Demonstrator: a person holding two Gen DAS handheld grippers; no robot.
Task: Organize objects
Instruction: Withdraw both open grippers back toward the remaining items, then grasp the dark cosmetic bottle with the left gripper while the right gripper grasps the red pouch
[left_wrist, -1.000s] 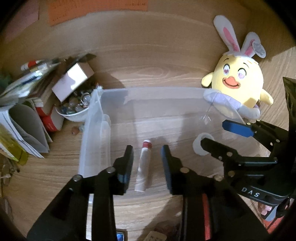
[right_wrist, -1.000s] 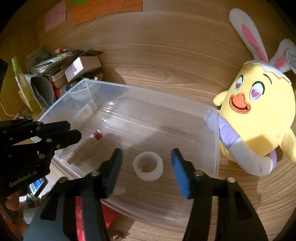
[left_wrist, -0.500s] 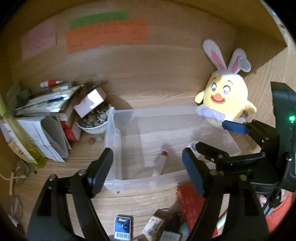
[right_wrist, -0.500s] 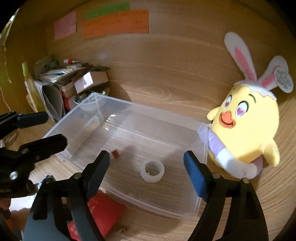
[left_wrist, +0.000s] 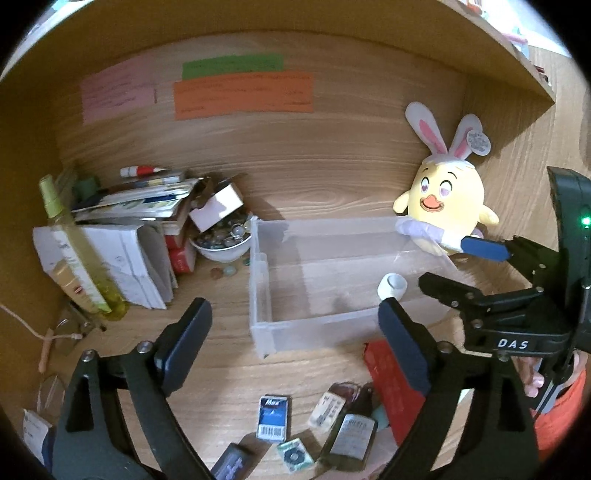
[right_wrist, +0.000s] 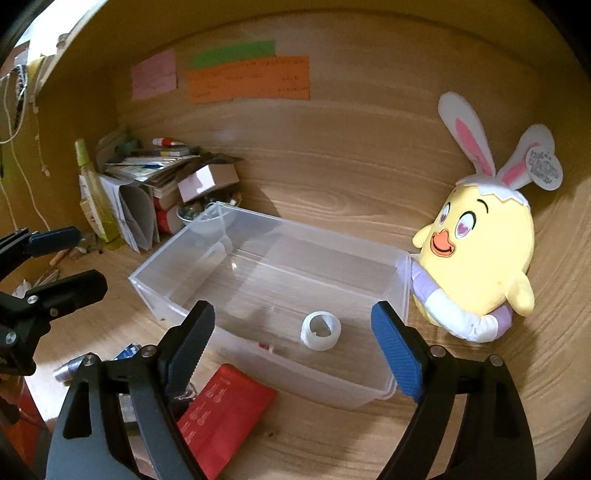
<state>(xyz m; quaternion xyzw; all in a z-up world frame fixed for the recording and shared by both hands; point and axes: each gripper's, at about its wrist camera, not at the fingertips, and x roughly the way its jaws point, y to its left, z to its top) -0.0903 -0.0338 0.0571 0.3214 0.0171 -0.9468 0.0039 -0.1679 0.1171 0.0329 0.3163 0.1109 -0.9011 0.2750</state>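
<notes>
Both grippers, left gripper (left_wrist: 295, 332) and right gripper (right_wrist: 293, 336), had backed off clear bin (right_wrist: 207, 310); fingers opening, nothing between. Tape roll (right_wrist: 320, 329) and tube left inside, beyond fingertips: drop done, bench (left_wrist: 221, 373) clutter next.

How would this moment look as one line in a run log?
left tongs: opening, empty | right tongs: opening, empty | tape roll: in clear bin

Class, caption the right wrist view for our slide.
Open right gripper above clear bin holding tape roll.
</notes>
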